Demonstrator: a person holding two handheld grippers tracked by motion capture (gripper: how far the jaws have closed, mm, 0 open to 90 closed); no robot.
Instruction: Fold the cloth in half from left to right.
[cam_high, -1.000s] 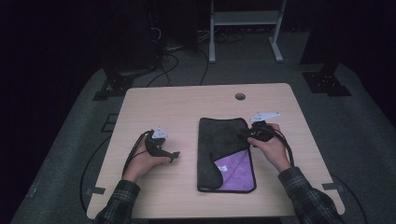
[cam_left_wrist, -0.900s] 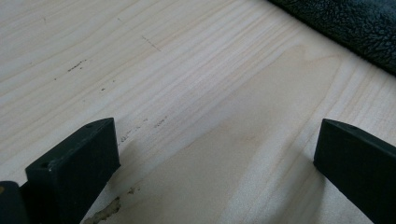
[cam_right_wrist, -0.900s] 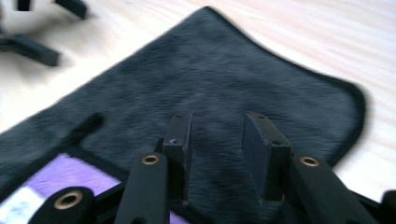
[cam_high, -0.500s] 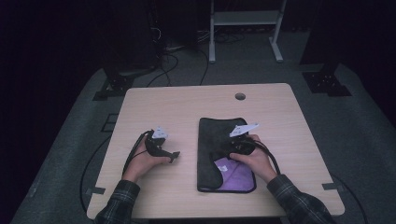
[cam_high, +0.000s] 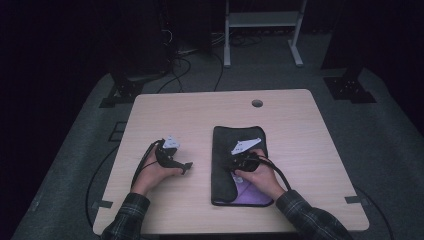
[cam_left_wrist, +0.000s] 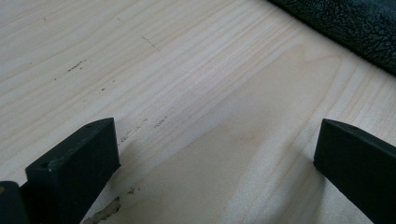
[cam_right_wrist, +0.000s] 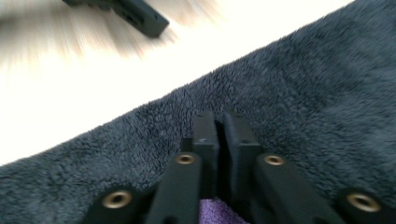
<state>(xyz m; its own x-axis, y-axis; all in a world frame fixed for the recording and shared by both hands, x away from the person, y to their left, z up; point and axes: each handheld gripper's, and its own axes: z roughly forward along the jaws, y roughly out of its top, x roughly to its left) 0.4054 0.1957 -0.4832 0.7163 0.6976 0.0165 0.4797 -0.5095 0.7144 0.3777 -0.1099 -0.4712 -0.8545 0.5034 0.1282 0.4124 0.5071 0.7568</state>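
A pale wooden table stands on grey carpet. A dark fleecy cloth lies flat on it, purple at its near end.

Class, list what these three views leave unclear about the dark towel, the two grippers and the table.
1. Right gripper, right gripper view: jaws have just been closing and stand together on the dark towel; whether fabric is pinched between them is hidden.
2. Purple patch, high view: partly covered by the right hand.
3. Left gripper, right gripper view: blurred and cut off by the top edge.
4. Table, left gripper view: towel cropped at the corner.
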